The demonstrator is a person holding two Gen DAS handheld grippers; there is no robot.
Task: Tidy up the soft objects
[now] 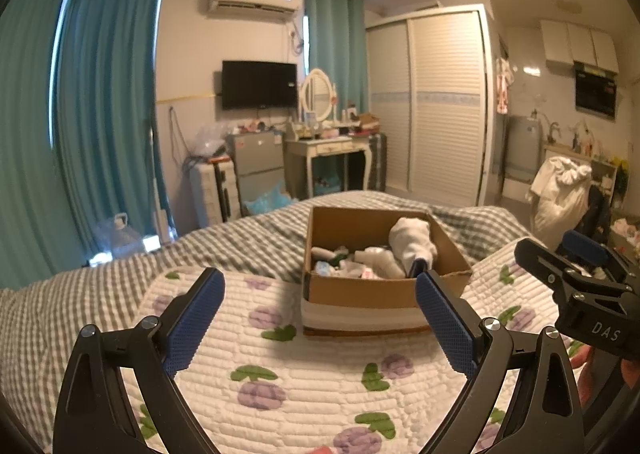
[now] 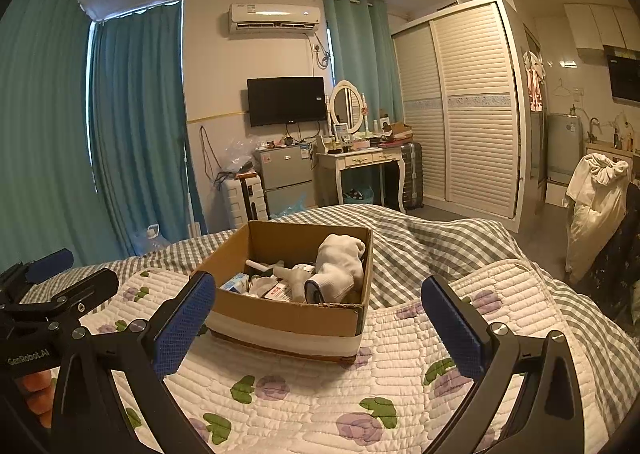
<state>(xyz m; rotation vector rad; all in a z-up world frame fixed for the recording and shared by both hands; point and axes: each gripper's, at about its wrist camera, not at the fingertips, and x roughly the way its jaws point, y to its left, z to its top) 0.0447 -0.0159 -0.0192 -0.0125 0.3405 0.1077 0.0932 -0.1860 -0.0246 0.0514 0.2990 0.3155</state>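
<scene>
Cardboard box on quilted bed, white sock bundle inside. Left claw and right claw both spread, empty. Risk: box tipping on soft bedding if pushed at rim.

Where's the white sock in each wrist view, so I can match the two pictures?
Left wrist: white sock lies in the cardboard box's right side, right of centre, just above the right finger's tip.
Right wrist: white sock lies in the box's right half, at centre, between the open fingers.
Shared landmark: the wall TV, above and behind the box.
</scene>
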